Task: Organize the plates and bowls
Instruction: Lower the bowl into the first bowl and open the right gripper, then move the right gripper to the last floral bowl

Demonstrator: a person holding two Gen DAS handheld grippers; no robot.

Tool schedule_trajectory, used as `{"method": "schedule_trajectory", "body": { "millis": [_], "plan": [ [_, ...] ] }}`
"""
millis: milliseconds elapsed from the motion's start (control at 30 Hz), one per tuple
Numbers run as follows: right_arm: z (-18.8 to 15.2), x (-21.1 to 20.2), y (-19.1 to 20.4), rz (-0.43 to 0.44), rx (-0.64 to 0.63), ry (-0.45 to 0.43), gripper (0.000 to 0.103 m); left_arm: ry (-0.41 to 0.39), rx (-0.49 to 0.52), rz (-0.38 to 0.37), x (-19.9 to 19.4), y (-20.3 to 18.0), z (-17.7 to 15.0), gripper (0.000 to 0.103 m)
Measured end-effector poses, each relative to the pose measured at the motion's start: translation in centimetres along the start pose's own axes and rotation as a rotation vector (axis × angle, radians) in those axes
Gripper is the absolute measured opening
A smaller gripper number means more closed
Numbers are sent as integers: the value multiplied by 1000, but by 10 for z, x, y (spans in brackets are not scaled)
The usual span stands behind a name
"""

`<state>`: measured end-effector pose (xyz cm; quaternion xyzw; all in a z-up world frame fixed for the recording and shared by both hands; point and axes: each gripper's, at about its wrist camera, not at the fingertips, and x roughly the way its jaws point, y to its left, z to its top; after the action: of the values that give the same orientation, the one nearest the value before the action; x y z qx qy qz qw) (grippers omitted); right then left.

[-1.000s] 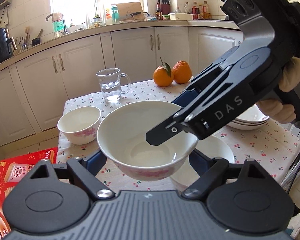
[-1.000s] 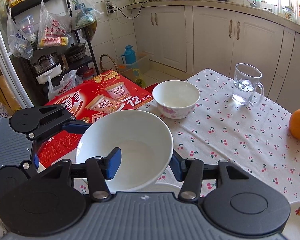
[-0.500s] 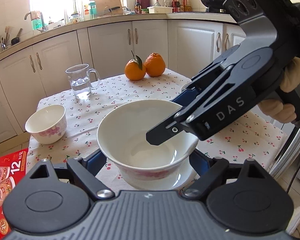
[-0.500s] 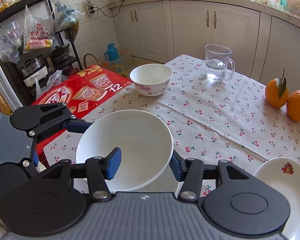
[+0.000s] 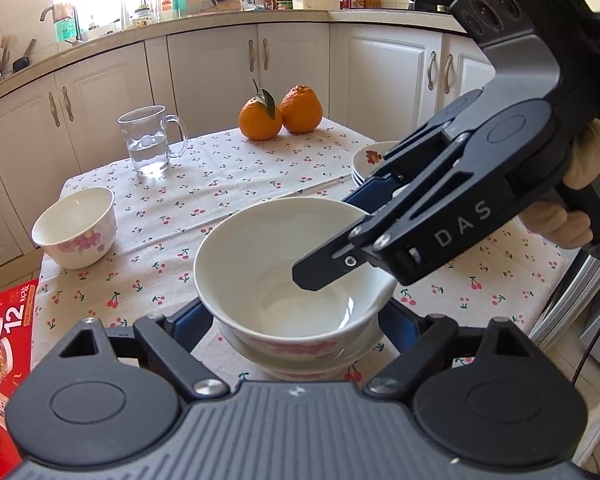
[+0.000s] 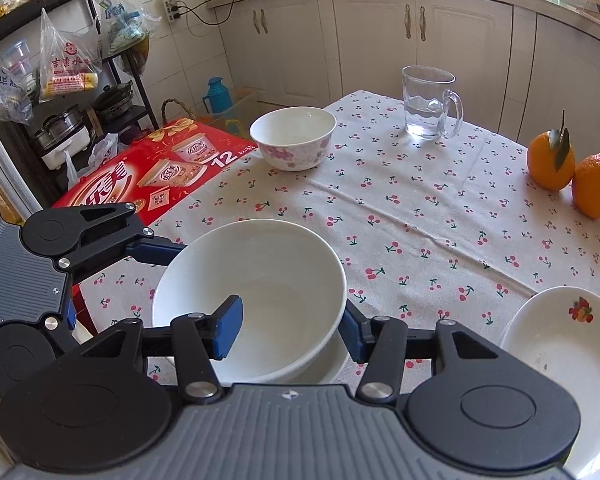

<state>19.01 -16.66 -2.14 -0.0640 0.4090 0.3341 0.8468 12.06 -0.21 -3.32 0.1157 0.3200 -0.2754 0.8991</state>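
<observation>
While both grippers work on one large white bowl (image 5: 296,268) at the near edge of the table (image 5: 236,184), that bowl sits nested in a second bowl (image 5: 300,364), whose rim and pink floral band show just beneath it. The left gripper (image 5: 296,320) straddles the large bowl from the near side: its jaws stand fairly wide, one blue pad on each side of the bowl's wall. Whether those pads press on the bowl cannot be told, because the bowl hides the contact points. The right gripper (image 6: 290,328) is clamped on the bowl's rim at the right; one finger (image 5: 332,268) reaches inside the bowl and the other lies outside the wall. Its jaws are closed on that rim. A gloved hand (image 5: 580,192) holds the right gripper's handle.

To the right, a stack of white plates (image 6: 556,348) with a fruit motif rests near the table edge. To the left, a red printed box (image 6: 148,172) lies below the table level. Farther back on the left, a small floral bowl (image 5: 76,226) stands upright on the cherry-print tablecloth, well apart from the nested pair. Beyond it stands a glass mug (image 5: 150,140) partly filled with water. At the far edge, two oranges (image 5: 280,114) touch each other.
</observation>
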Motion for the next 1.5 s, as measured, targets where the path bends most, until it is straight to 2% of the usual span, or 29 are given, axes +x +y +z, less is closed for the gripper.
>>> {"method": "schedule_trajectory", "body": {
  "millis": [600,700,767,833,1100,1233,1500],
  "plan": [
    [-4,7,0,-16,-12,11,60,4,-17,-35,3,4,-3,91],
    [-5,7,2,-7,-11,13,68,9,-11,-46,2,5,-5,94],
    [-5,7,4,-29,-18,6,90,1,9,-35,0,3,-7,97],
    [-5,5,7,-57,-38,-4,93,-3,18,-36,-2,3,-8,99],
    [0,1,8,-67,-33,-11,99,-20,34,-18,-24,15,-15,99],
    [13,-2,15,-76,-71,-34,102,-43,27,12,-38,33,-17,99],
    [55,18,24,-62,-123,-54,103,-83,-70,184,-33,89,-14,99]
  ]
}}
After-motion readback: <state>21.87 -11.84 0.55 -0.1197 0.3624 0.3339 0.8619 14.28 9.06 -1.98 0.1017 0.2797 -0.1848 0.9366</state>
